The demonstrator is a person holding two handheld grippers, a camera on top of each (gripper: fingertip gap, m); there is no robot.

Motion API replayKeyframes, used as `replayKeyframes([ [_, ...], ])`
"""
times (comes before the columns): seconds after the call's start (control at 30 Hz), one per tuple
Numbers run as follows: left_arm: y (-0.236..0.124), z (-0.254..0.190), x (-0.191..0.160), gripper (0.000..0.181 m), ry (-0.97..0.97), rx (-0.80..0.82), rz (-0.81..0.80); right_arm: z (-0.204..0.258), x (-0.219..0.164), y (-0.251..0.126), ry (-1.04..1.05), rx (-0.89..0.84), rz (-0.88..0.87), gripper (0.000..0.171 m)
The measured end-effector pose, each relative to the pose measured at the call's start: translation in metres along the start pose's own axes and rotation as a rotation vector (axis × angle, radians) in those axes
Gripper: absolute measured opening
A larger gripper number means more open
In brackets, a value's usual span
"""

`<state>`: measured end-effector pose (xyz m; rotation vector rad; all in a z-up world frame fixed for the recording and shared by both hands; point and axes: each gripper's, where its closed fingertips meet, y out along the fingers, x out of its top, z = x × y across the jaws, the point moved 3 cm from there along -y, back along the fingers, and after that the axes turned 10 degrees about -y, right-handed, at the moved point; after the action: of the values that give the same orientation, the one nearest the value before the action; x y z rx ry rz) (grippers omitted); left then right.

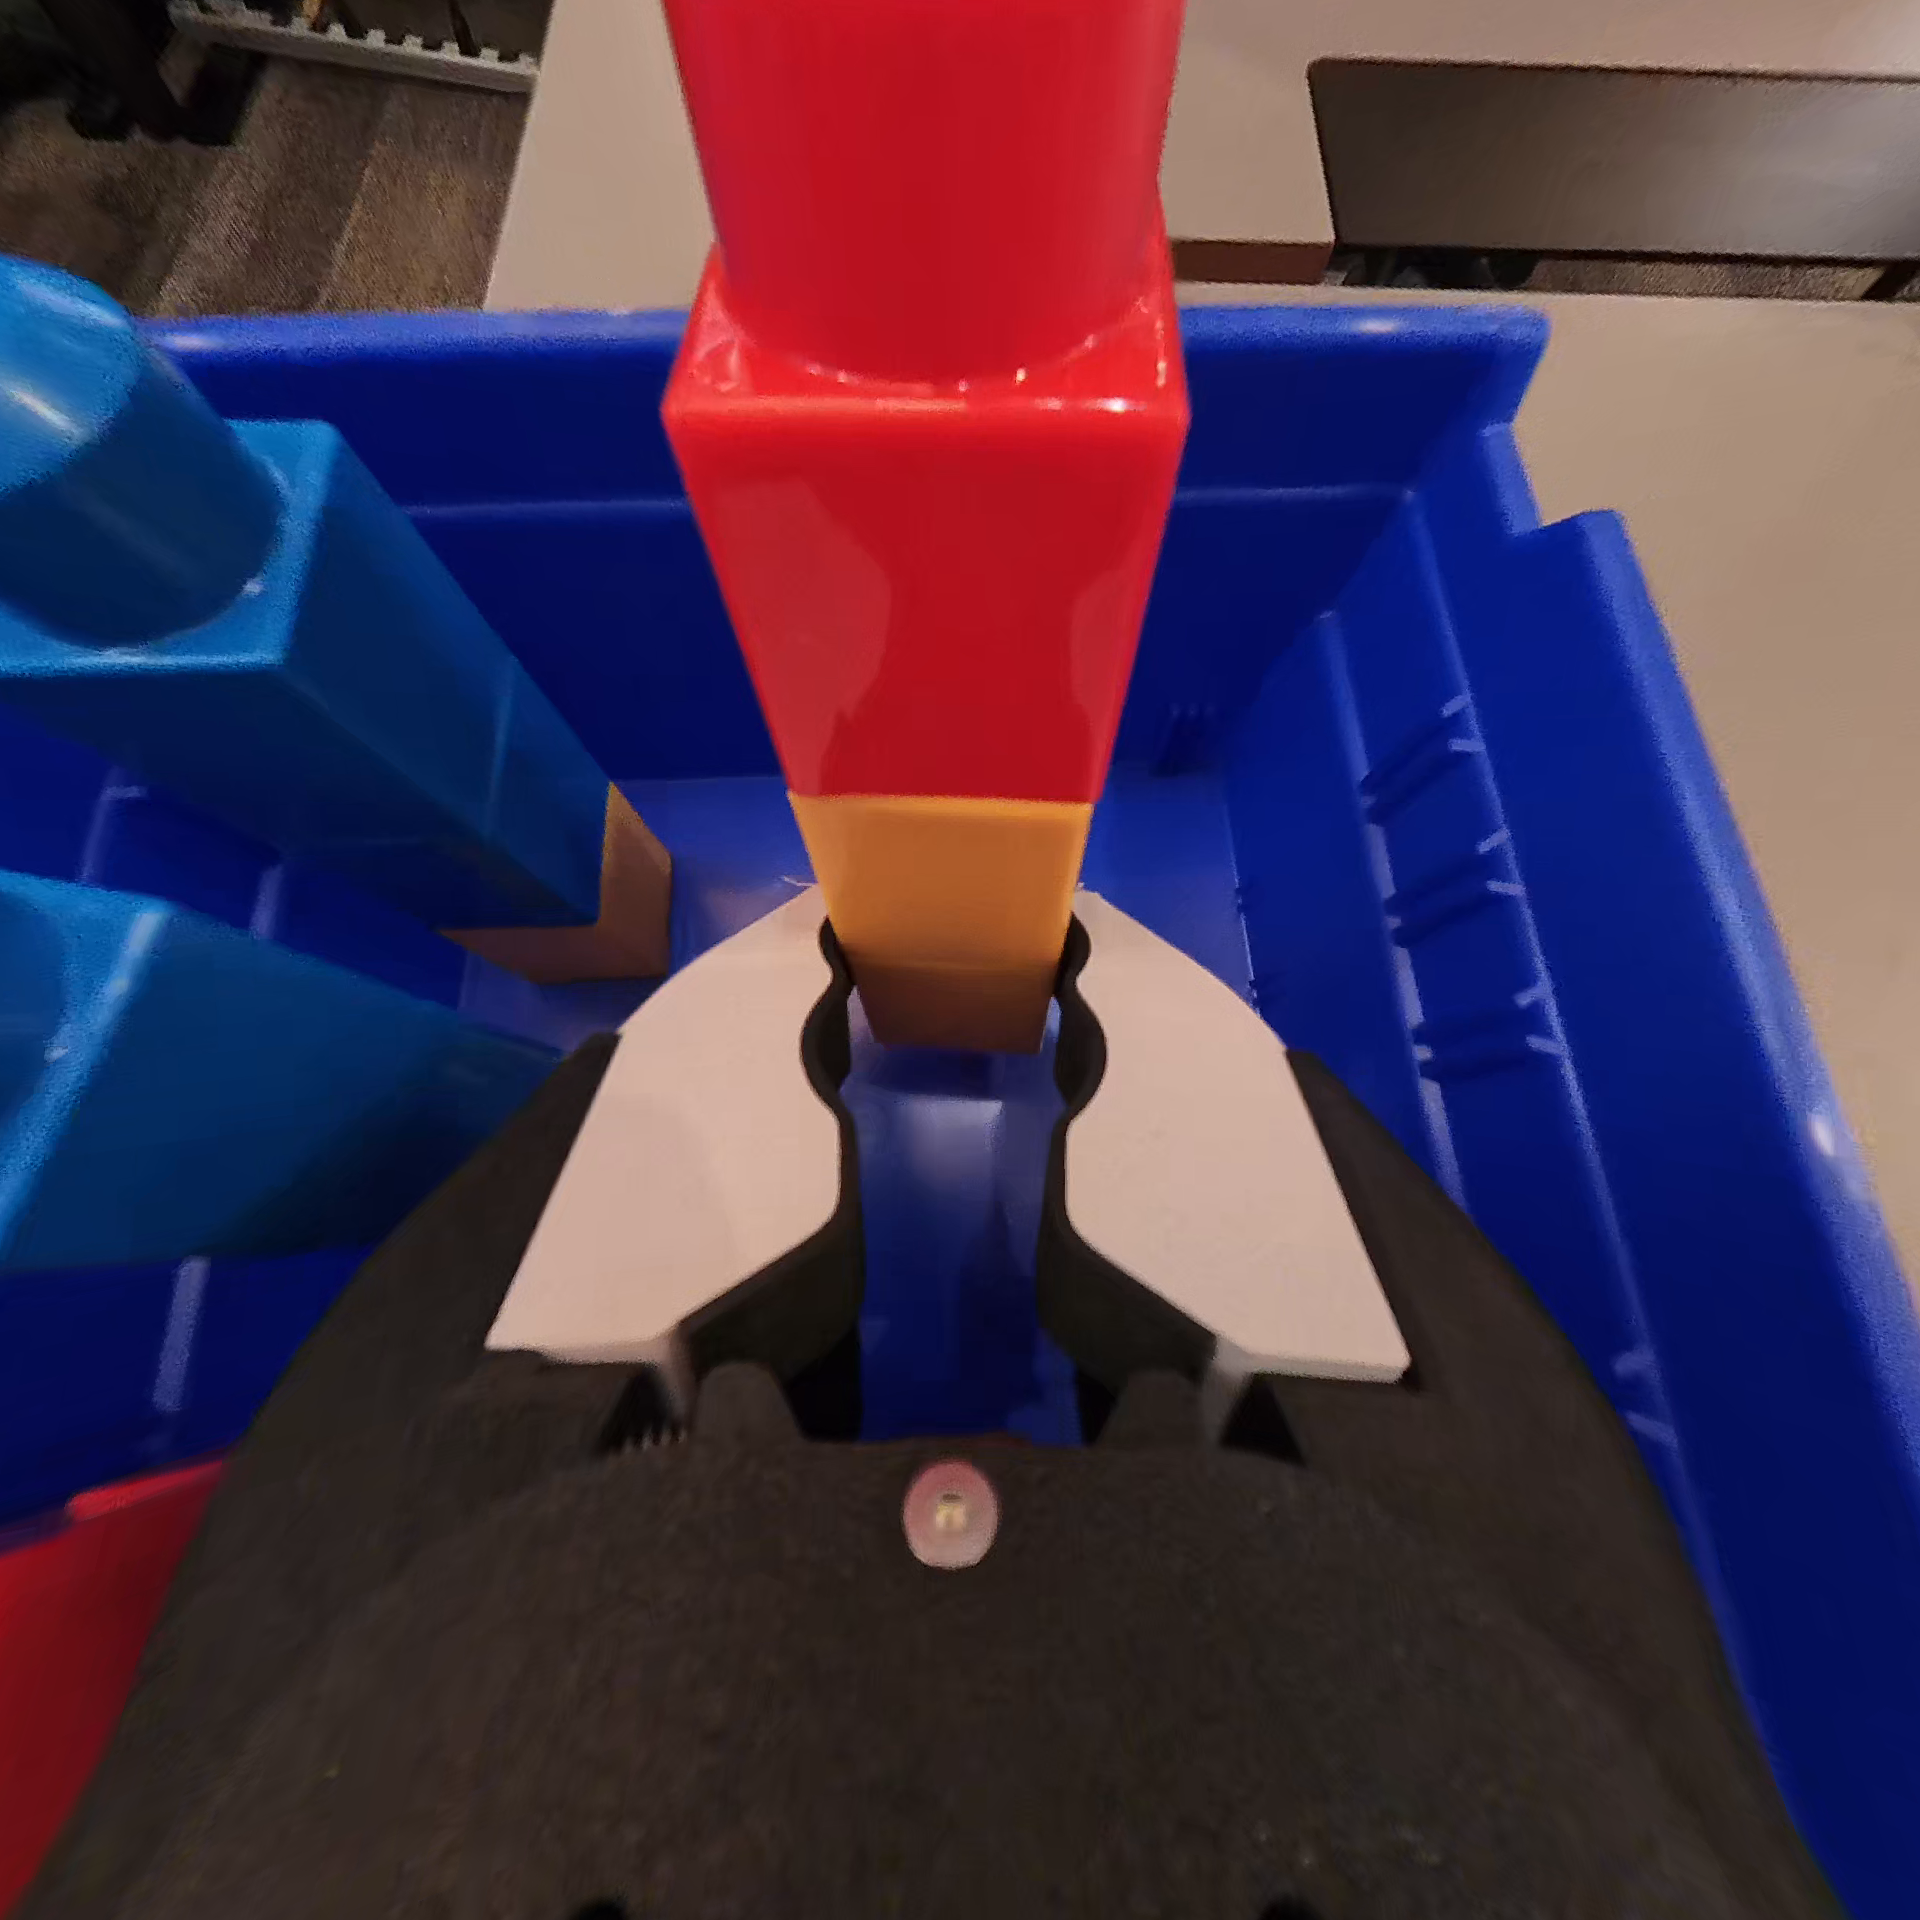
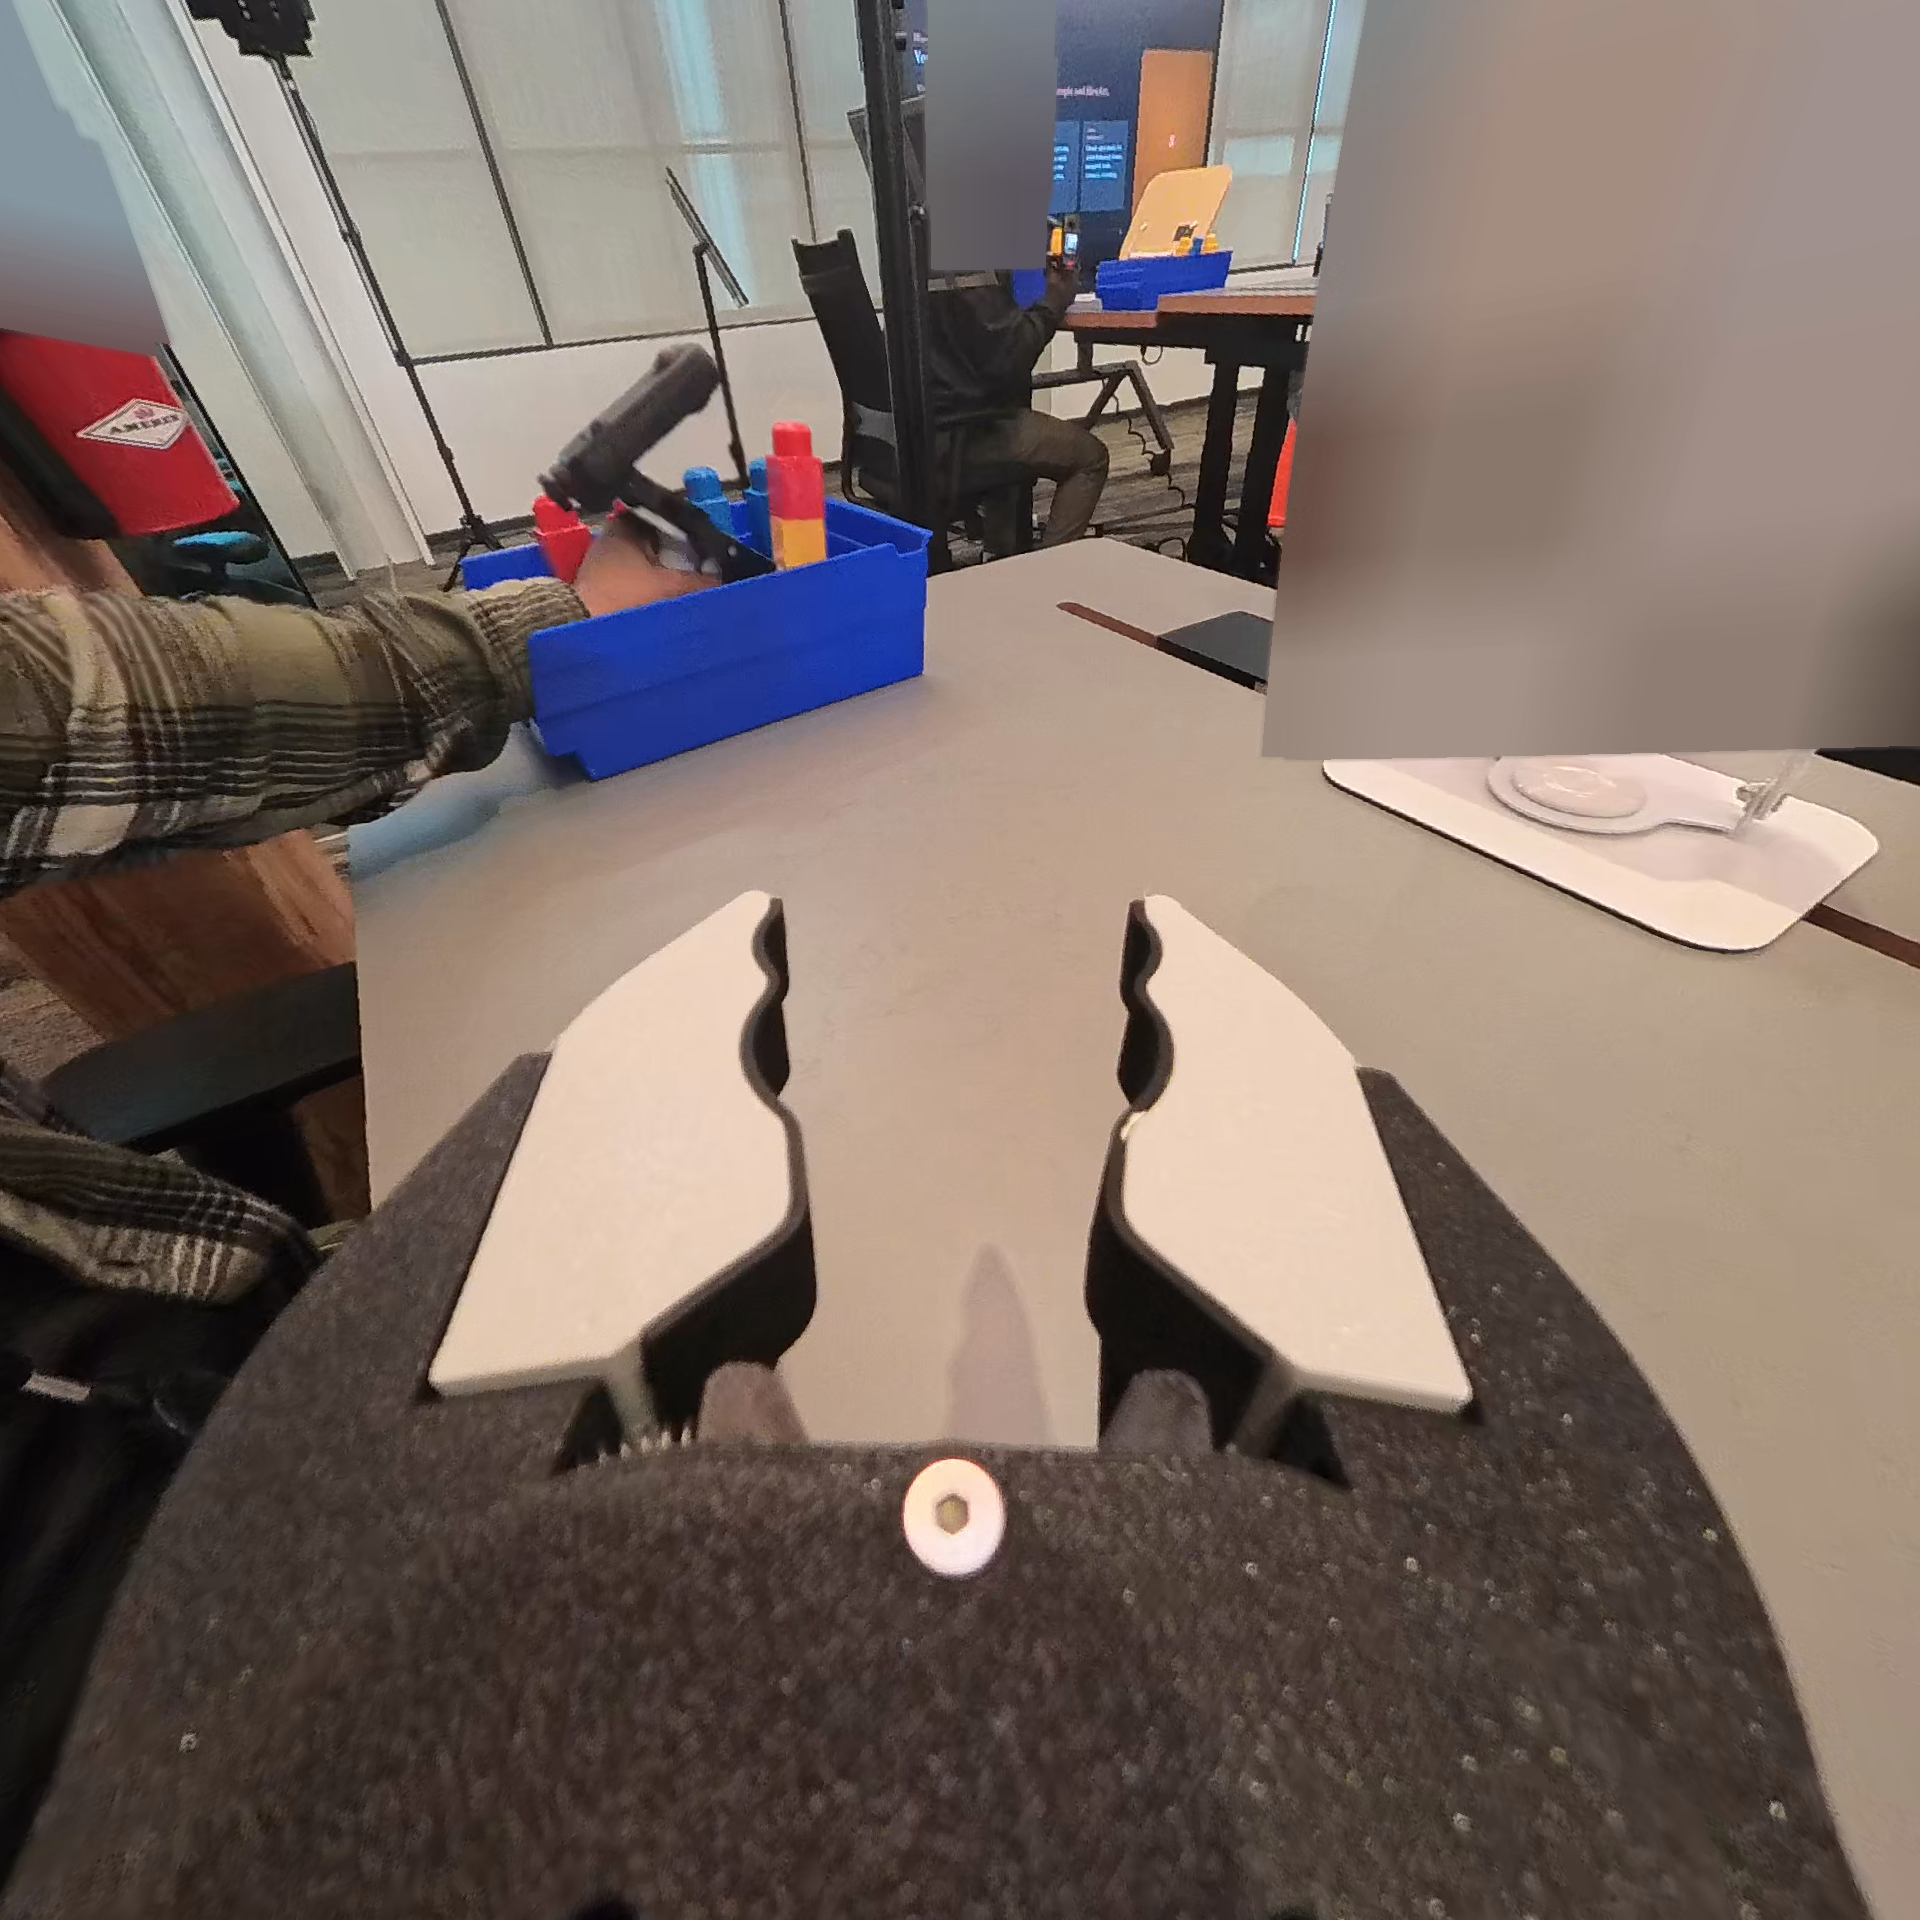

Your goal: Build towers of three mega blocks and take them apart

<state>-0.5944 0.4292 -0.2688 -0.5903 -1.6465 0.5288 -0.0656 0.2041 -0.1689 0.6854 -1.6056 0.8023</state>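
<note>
In the left wrist view my left gripper (image 1: 954,961) is shut on the yellow block (image 1: 940,883) at the base of a tower, with a red block (image 1: 925,582) stacked on it, inside the blue bin (image 1: 1455,831). Blue blocks (image 1: 312,675) stand at the left. In the right wrist view my right gripper (image 2: 951,935) is open and empty over the grey table (image 2: 1039,779). Far off, the left gripper (image 2: 665,488) reaches into the bin (image 2: 727,644) beside the red-and-yellow tower (image 2: 795,509).
A white pad with a round disc (image 2: 1600,831) lies on the table at the right. A plaid sleeve (image 2: 260,686) stretches to the bin. Another red block (image 2: 561,535) stands at the bin's left end. A seated person (image 2: 997,416) and other tables are behind. One gripper's finger ends stand about 55 cm off the other's.
</note>
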Motion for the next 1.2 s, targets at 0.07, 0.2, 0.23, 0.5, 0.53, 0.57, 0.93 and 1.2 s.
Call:
replayKeyframes([
  [0.07, -0.011, 0.0, 0.006, 0.036, 0.001, -0.012, -0.027, 0.001, 0.0, 0.0, -0.003, 0.004, 0.0, 0.061],
  [0.2, -0.041, -0.002, 0.022, 0.036, 0.017, -0.04, -0.079, 0.003, 0.0, 0.002, -0.003, 0.011, 0.0, 0.06],
  [0.23, -0.051, -0.004, 0.027, 0.036, 0.028, -0.047, -0.095, 0.004, 0.0, 0.002, -0.003, 0.013, 0.002, 0.061],
  [0.5, -0.156, -0.058, 0.07, 0.036, 0.209, -0.189, -0.212, 0.008, 0.0, 0.005, -0.01, 0.008, 0.012, 0.062],
  [0.53, -0.166, -0.076, 0.068, 0.036, 0.244, -0.232, -0.203, 0.009, -0.001, 0.006, -0.009, 0.01, 0.016, 0.062],
  [0.57, -0.175, -0.097, 0.063, 0.036, 0.286, -0.285, -0.183, 0.009, -0.003, 0.008, -0.008, 0.014, 0.02, 0.062],
  [0.93, -0.155, -0.333, -0.109, 0.036, 0.67, -0.924, 0.187, 0.009, 0.019, 0.015, -0.039, 0.056, 0.02, 0.07],
  [1.2, -0.153, -0.399, -0.161, 0.036, 0.748, -1.186, 0.307, 0.023, 0.036, 0.039, -0.105, 0.355, 0.042, 0.084],
])
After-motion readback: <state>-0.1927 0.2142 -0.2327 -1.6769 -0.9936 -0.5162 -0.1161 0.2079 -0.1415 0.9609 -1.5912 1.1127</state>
